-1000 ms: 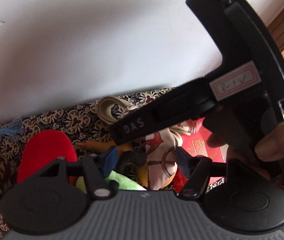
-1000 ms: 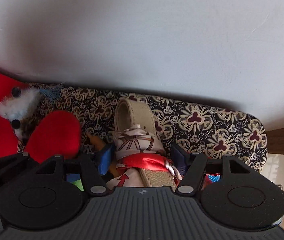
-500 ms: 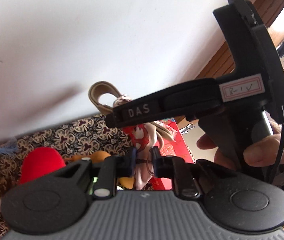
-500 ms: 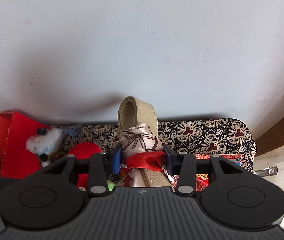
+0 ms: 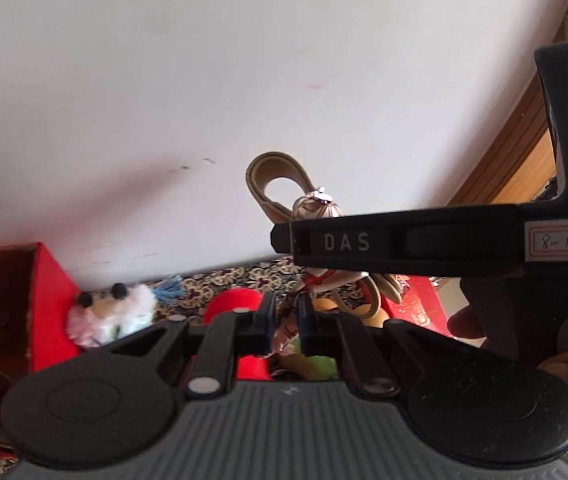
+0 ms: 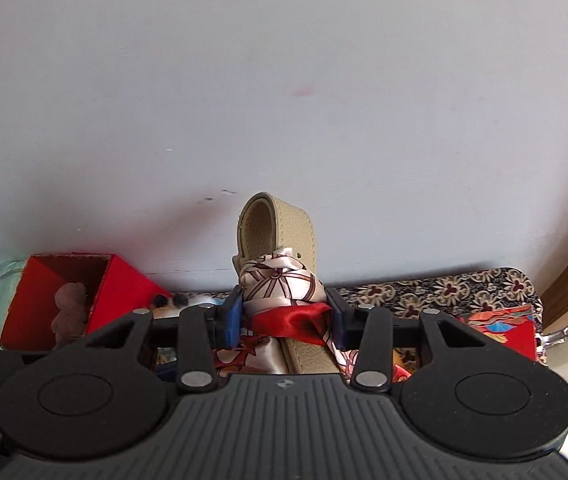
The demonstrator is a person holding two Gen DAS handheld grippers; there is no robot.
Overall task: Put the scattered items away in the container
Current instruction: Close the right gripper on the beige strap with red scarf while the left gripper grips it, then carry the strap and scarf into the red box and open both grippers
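Right gripper: my right gripper is closed on the scarf-wrapped beige strap, pinching the knotted silk at its middle, strap loop sticking up past the fingertips

Left gripper: my left gripper is nearly shut, pinched on a hanging tail of the same scarf below the right tool's finger

Strap position: I have it lifted clear above the patterned cloth, held between both tools, against the white wall

Container: the red box stands open to the left of the strap and lower, near but apart; a brownish soft thing lies inside it

Other items: a white fluffy toy sits just beside the box, a red round piece near it on the cloth

Risk, slip: I judge the silk slick, so the strap could slide out of the wrap if I swing it

Risk, snag: with both tools on one bundle, moving them apart could tug the knot loose

Risk, drop-off: the dangling strap ends may catch the box rim or hang outside
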